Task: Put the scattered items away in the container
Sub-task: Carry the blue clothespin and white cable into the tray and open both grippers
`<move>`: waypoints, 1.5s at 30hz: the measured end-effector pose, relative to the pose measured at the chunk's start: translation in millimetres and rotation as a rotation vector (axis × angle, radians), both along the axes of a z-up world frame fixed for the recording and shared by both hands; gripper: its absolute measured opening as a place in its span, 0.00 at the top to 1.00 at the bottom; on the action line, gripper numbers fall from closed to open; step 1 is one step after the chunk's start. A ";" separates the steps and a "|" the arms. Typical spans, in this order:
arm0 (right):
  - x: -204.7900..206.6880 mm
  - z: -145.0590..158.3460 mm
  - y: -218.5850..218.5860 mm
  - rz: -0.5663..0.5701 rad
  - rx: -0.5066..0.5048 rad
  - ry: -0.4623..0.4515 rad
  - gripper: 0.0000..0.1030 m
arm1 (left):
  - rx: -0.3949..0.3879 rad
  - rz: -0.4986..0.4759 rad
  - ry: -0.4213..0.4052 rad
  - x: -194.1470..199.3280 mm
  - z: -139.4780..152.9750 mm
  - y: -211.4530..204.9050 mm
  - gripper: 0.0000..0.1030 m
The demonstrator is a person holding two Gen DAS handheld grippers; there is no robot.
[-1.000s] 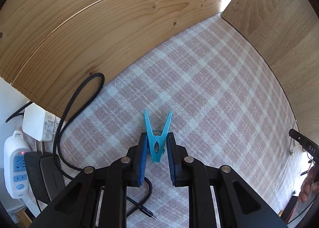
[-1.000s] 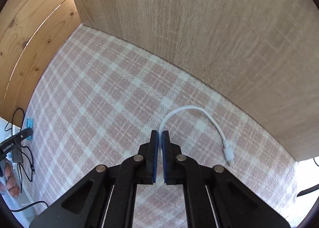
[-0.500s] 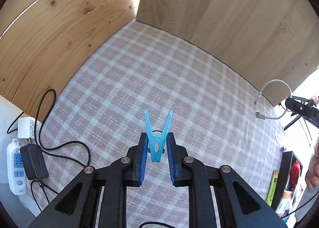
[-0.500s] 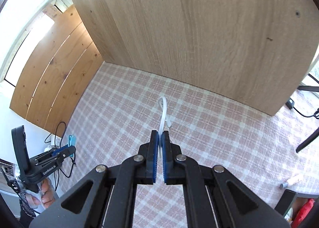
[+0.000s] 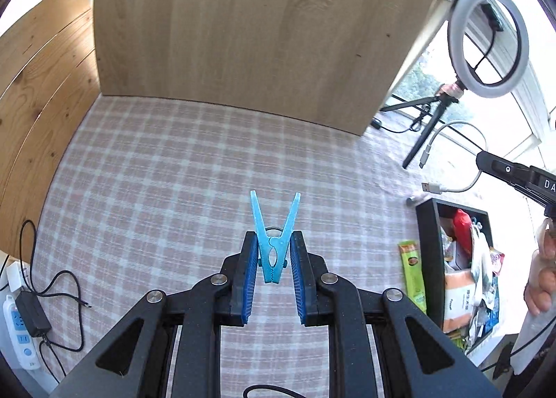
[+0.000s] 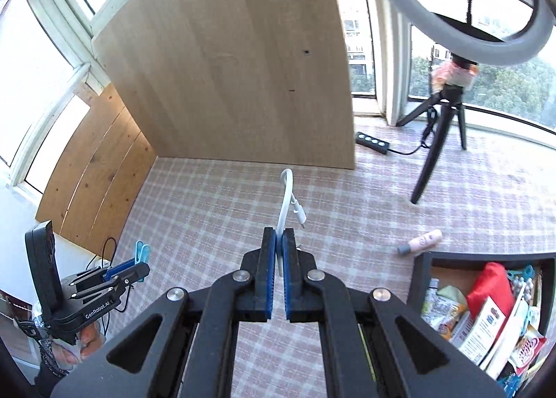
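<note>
My left gripper (image 5: 274, 241) is shut on a blue clothespin (image 5: 274, 238), held above the checked cloth. It also shows in the right wrist view (image 6: 139, 259) at far left. My right gripper (image 6: 279, 238) is shut on a short white USB cable (image 6: 286, 196), lifted off the cloth; its loop and plugs also show in the left wrist view (image 5: 451, 161). The black container (image 5: 429, 259), full of packets, sits at the right; in the right wrist view its rim (image 6: 420, 279) is at lower right.
A green packet (image 5: 413, 276) lies beside the container. A pink tube (image 6: 422, 241) lies on the cloth behind it. A ring light on a tripod (image 6: 441, 127), a wooden board (image 6: 236, 78), and a power strip with cables (image 5: 21, 328) stand around.
Both grippers rose and swung right with their items. The container, ring light and windows came into view. The cable left the cloth.
</note>
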State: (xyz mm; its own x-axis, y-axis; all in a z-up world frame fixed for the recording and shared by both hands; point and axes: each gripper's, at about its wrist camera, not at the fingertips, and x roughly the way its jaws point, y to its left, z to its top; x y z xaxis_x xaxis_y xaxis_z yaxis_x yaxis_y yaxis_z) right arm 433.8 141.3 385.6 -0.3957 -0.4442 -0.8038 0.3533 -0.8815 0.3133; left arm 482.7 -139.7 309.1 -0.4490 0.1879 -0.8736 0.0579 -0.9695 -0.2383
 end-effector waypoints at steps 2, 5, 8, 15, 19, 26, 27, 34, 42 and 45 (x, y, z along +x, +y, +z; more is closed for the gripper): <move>9.6 5.0 30.8 -0.056 0.013 0.008 0.96 | 0.005 -0.058 0.002 -13.9 6.8 37.9 0.83; 27.2 12.1 81.6 -0.149 0.043 0.024 0.96 | 0.012 -0.161 0.005 -5.1 10.1 92.3 0.83; 46.8 16.6 134.5 -0.249 0.066 0.031 0.96 | 0.015 -0.262 0.015 10.2 33.0 123.7 0.83; 73.9 23.9 235.3 -0.468 0.131 0.021 0.96 | 0.034 -0.490 0.013 12.5 40.1 225.5 0.83; 89.2 23.1 272.7 -0.552 0.149 0.008 0.96 | 0.042 -0.599 0.010 20.9 42.3 278.3 0.83; 101.0 17.7 307.7 -0.641 0.185 0.006 0.96 | 0.036 -0.706 0.010 30.4 49.2 343.9 0.83; 100.8 17.0 309.5 -0.645 0.191 0.006 0.96 | 0.030 -0.716 0.014 31.7 49.8 350.5 0.83; 87.9 -1.5 308.1 -0.591 0.222 -0.022 0.93 | 0.039 -0.798 0.003 32.9 49.4 395.2 0.74; 96.7 -0.1 310.3 -0.632 0.215 -0.015 0.72 | 0.003 -0.749 0.027 27.9 49.2 388.9 0.67; 99.5 1.5 311.5 -0.643 0.199 -0.013 0.72 | 0.002 -0.731 0.016 23.9 46.2 378.8 0.67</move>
State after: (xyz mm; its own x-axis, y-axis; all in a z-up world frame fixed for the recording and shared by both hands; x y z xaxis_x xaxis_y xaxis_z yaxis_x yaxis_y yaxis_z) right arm 533.3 452.7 387.1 -0.5217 0.0341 -0.8525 -0.2642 -0.9565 0.1235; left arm 506.7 239.1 355.3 -0.2208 0.4460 -0.8674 -0.6071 -0.7589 -0.2356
